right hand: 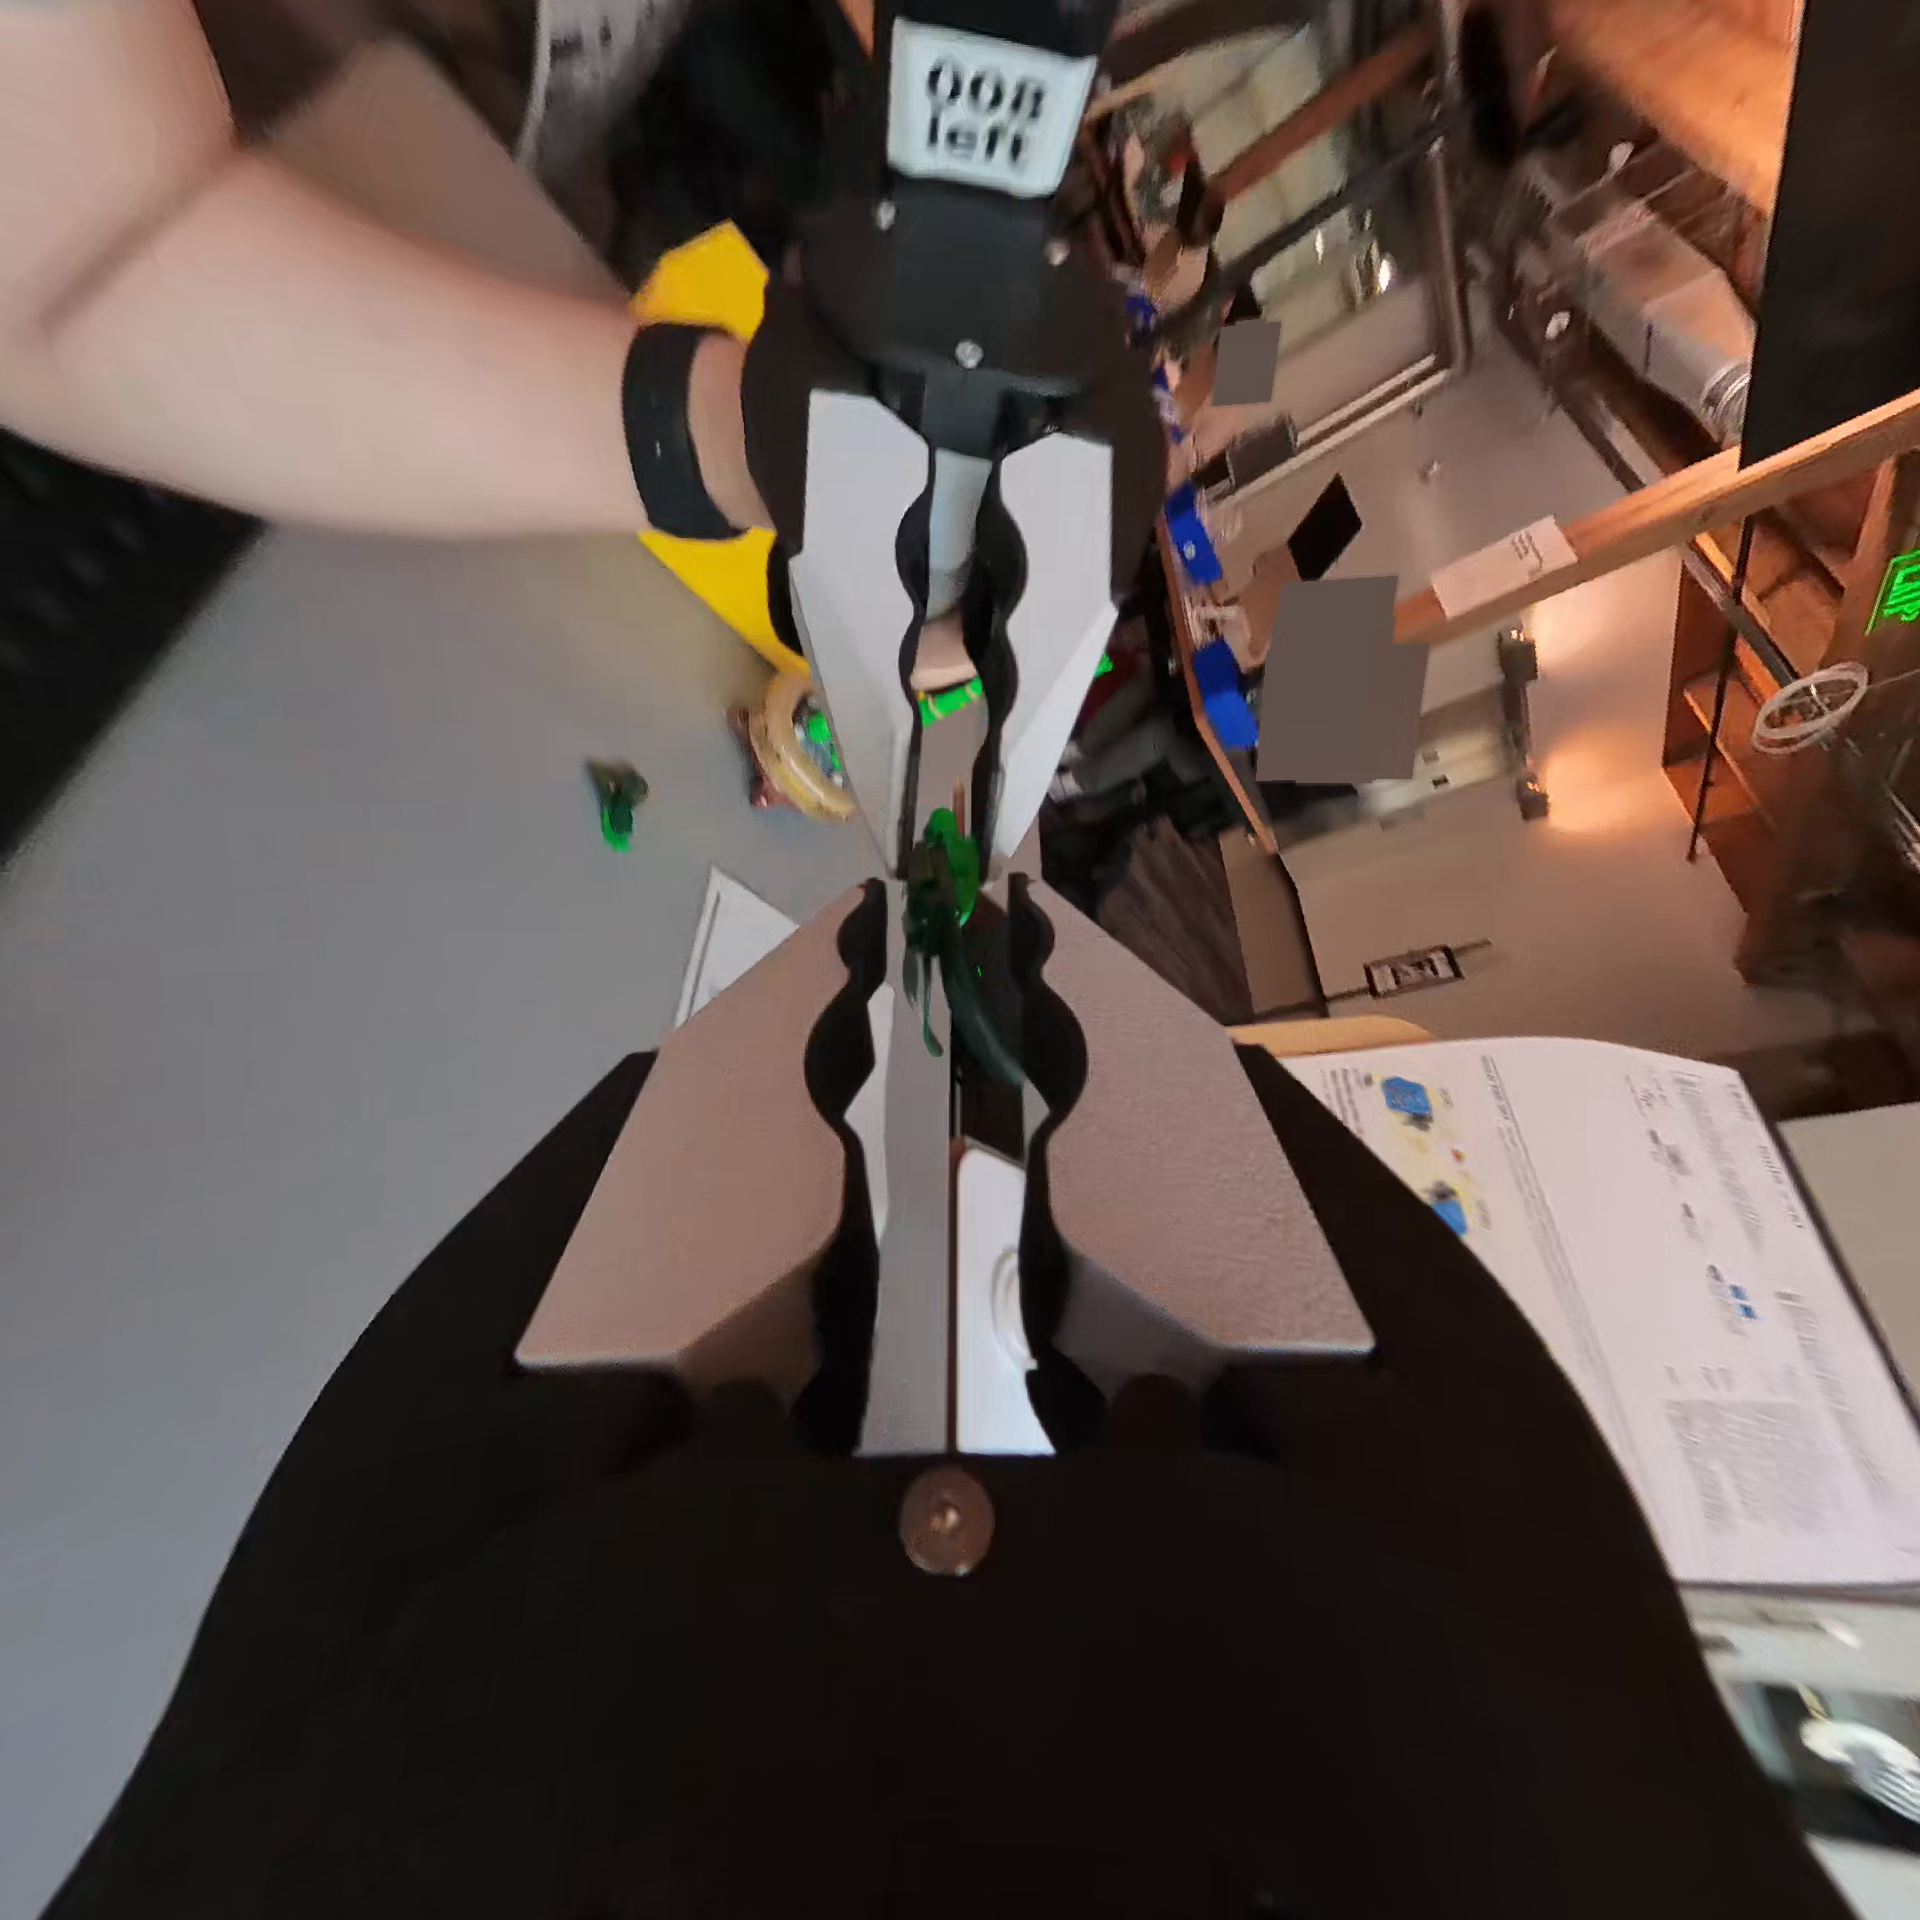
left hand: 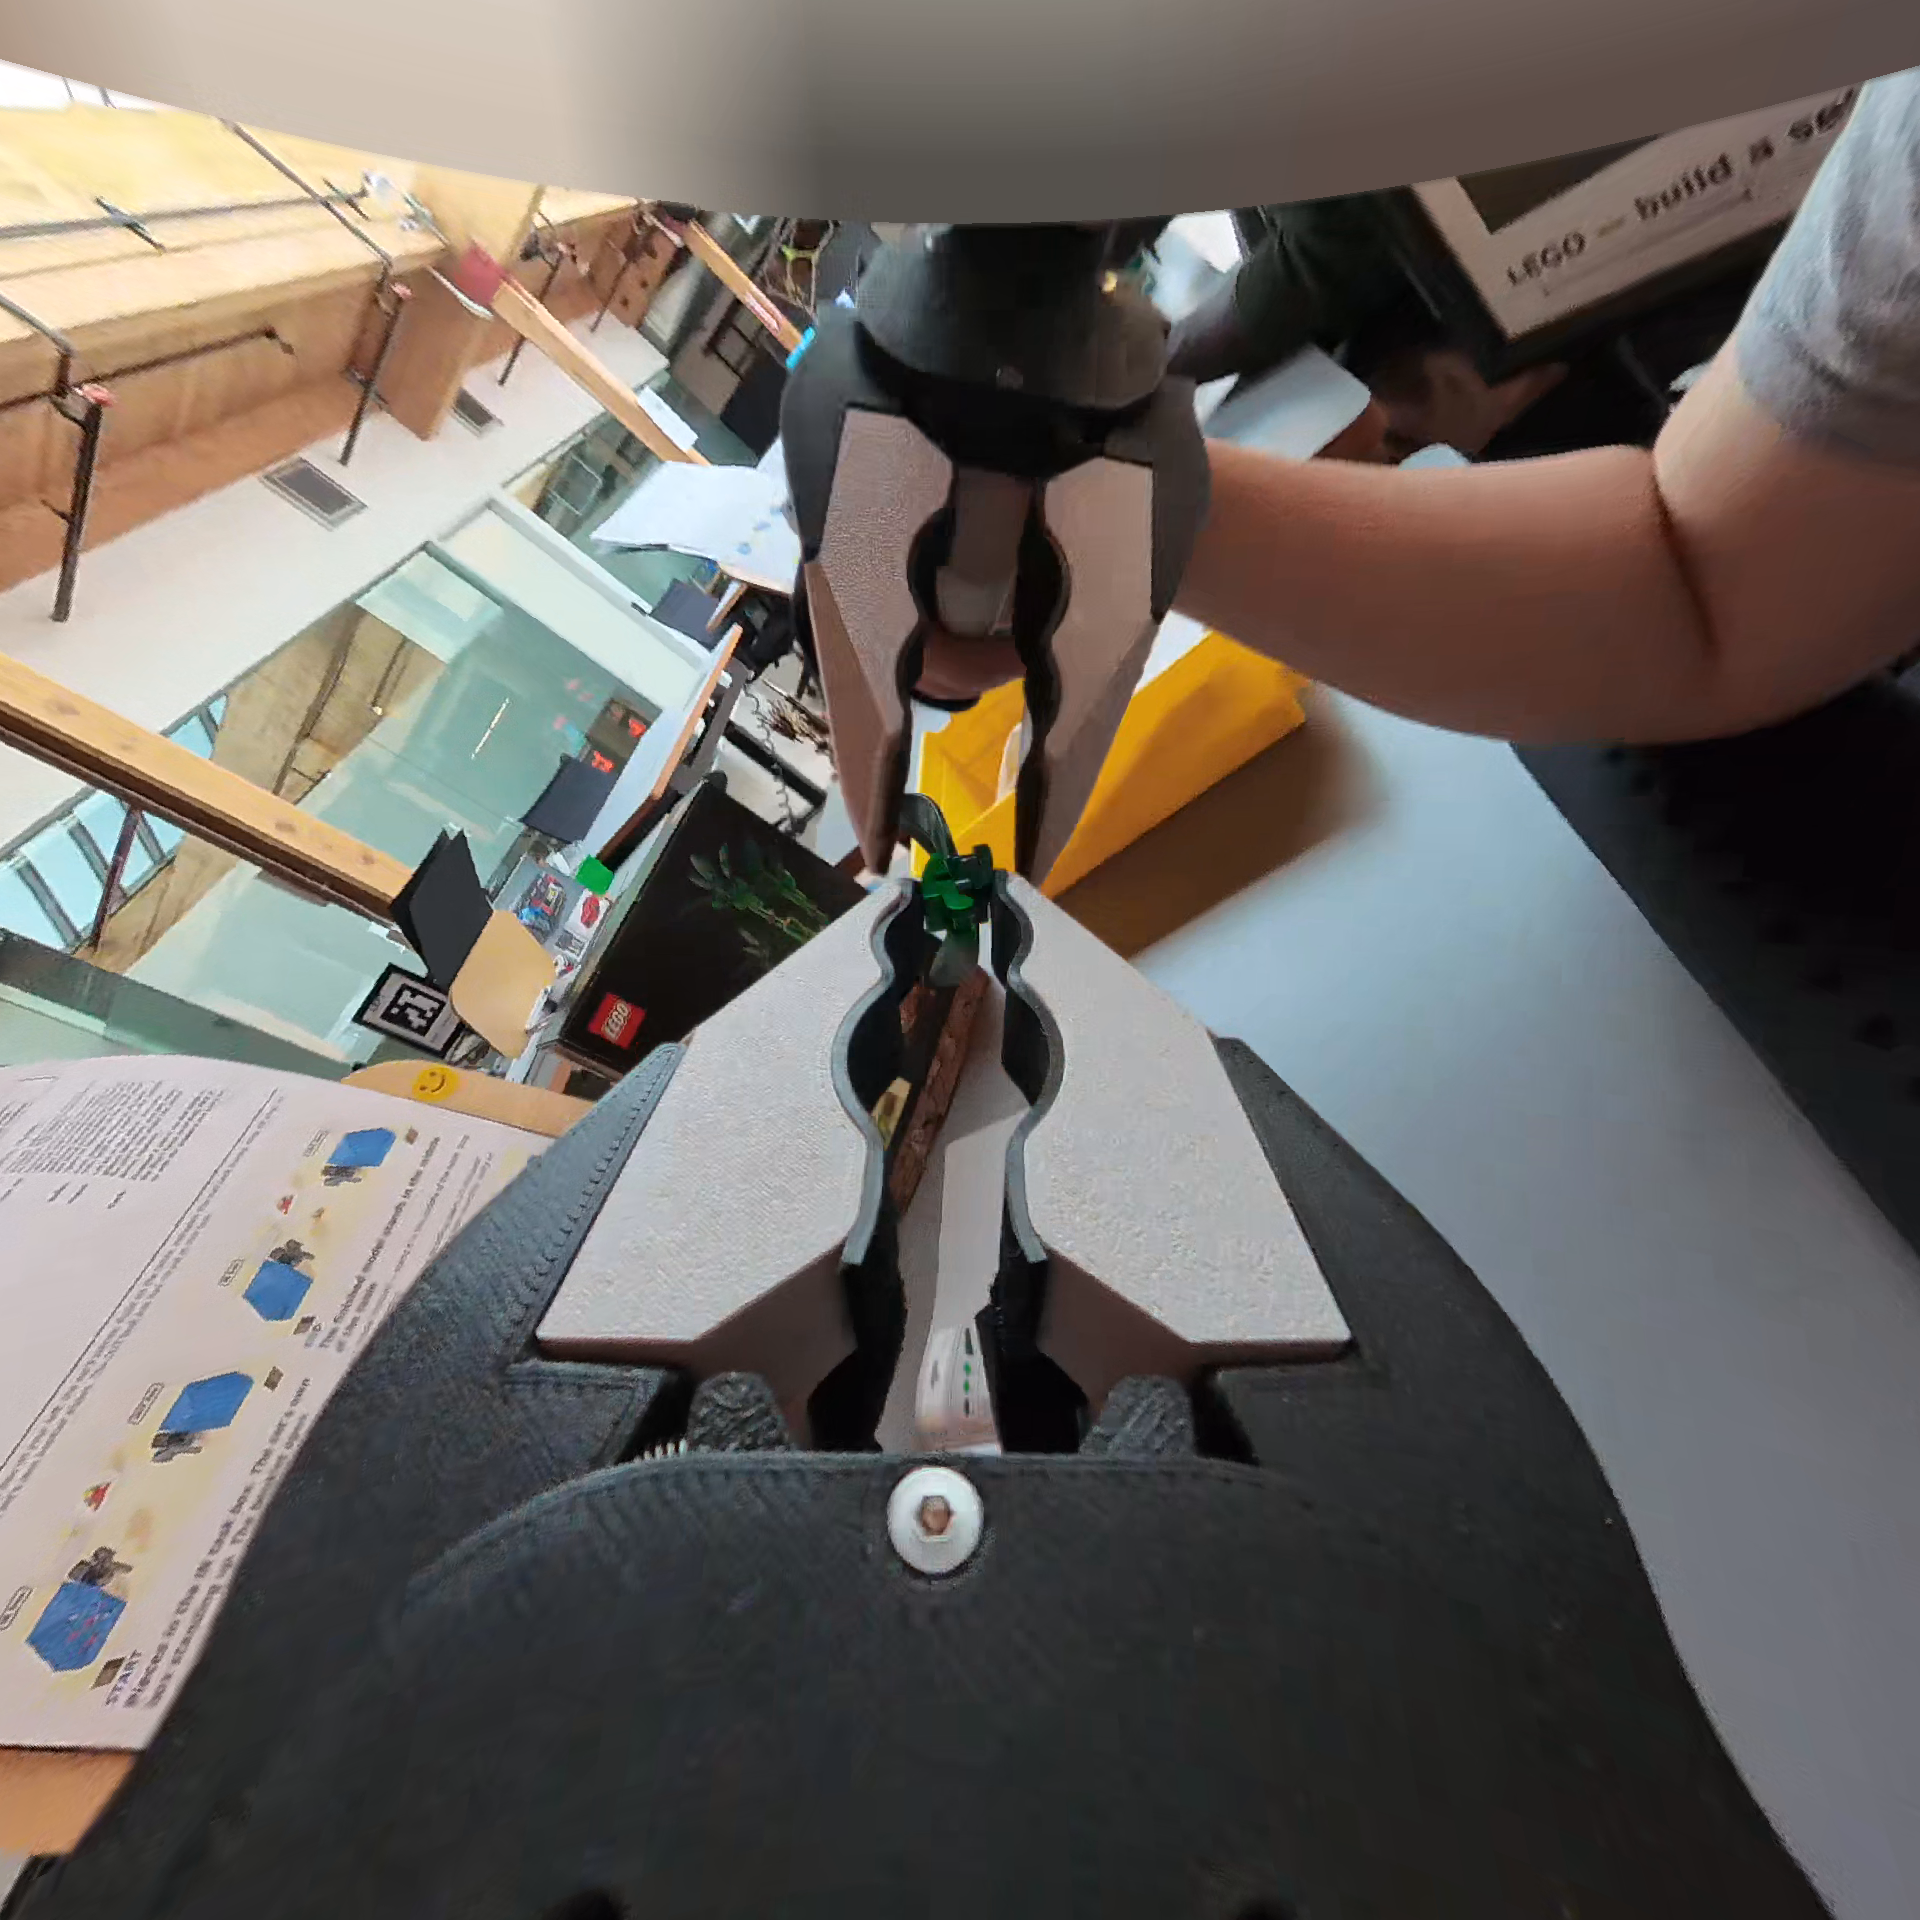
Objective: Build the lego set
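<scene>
Above a grey table [right hand: 312, 1039], two grippers meet tip to tip — left gripper [left hand: 943, 896] and right gripper [right hand: 945, 894] both pinch one green plant piece [left hand: 954, 888] (jaws nearly closed); yellow bin [left hand: 1164, 758] at one o'clock.

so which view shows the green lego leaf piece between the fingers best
The left wrist view: the green leaf piece is sharp there, at both grippers' fingertips. The right wrist view shows it blurred by motion.

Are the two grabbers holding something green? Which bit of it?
Yes. The left gripper and the right gripper meet tip to tip on a small green lego plant piece, one at each end. The exact contact is hidden.
</scene>
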`<state>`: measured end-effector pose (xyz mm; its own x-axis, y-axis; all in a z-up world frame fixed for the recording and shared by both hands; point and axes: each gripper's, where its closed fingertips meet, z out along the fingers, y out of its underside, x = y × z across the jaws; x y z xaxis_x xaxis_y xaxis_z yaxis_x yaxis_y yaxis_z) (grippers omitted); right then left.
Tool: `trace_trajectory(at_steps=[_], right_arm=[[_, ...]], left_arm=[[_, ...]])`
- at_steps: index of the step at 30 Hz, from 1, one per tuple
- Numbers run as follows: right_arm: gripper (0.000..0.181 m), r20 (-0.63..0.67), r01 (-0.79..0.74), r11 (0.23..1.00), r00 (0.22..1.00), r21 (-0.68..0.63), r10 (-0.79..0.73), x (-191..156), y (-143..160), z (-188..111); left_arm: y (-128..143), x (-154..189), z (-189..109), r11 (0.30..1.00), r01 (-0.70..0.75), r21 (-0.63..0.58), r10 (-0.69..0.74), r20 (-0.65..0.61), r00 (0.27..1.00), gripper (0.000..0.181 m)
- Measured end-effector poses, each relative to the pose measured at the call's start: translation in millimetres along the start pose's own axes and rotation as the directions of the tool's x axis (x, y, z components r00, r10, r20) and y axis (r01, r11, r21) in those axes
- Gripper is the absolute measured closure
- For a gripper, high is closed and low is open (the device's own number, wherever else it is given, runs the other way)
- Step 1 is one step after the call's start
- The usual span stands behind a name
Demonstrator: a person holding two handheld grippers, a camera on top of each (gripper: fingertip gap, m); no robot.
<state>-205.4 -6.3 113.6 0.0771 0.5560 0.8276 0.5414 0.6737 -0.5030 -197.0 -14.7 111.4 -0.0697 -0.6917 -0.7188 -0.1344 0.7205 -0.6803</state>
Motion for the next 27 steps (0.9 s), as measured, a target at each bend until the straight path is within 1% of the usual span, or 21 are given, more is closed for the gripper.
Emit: trace_trajectory(at_steps=[1,3,8,12,14,16,21,24,27], right_arm=[[0.16,0.002,0.023,0.999,1.0,-0.042,-0.023,-2,3,4],[0.164,0.016,0.011,0.995,1.0,-0.099,-0.01,-5,11,6],[0.165,0.039,0.011,0.988,0.999,-0.157,-0.005,-9,15,5],[0.17,0.039,0.0,0.978,0.999,-0.21,0.008,-8,23,6],[0.169,0.041,-0.017,0.981,0.999,-0.195,0.025,-8,23,6],[0.169,0.062,-0.061,0.983,0.995,-0.176,0.073,-10,22,5],[0.169,0.054,-0.018,0.981,0.998,-0.194,0.029,-10,25,4],[0.17,0.028,-0.031,0.982,0.999,-0.186,0.037,-5,22,2],[0.17,0.025,-0.049,0.985,0.998,-0.164,0.053,-4,18,1]], left_arm=[[4,2,2,0.999,-0.014,-0.032,0.014,-0.003,1.0,0.171],[12,3,4,0.996,-0.034,-0.082,0.033,-0.006,0.999,0.17],[15,7,6,0.995,-0.028,-0.095,0.025,-0.034,0.999,0.17],[20,4,10,0.993,-0.031,-0.115,0.03,-0.015,0.999,0.171],[21,3,10,0.993,-0.043,-0.11,0.043,-0.005,0.999,0.171],[20,5,10,0.993,-0.046,-0.106,0.045,-0.016,0.999,0.171],[21,5,13,0.994,-0.027,-0.104,0.025,-0.019,1.0,0.17],[17,1,12,0.997,-0.004,-0.073,0.005,0.009,1.0,0.17],[14,0,10,0.998,-0.003,-0.061,0.003,0.009,1.0,0.17]])
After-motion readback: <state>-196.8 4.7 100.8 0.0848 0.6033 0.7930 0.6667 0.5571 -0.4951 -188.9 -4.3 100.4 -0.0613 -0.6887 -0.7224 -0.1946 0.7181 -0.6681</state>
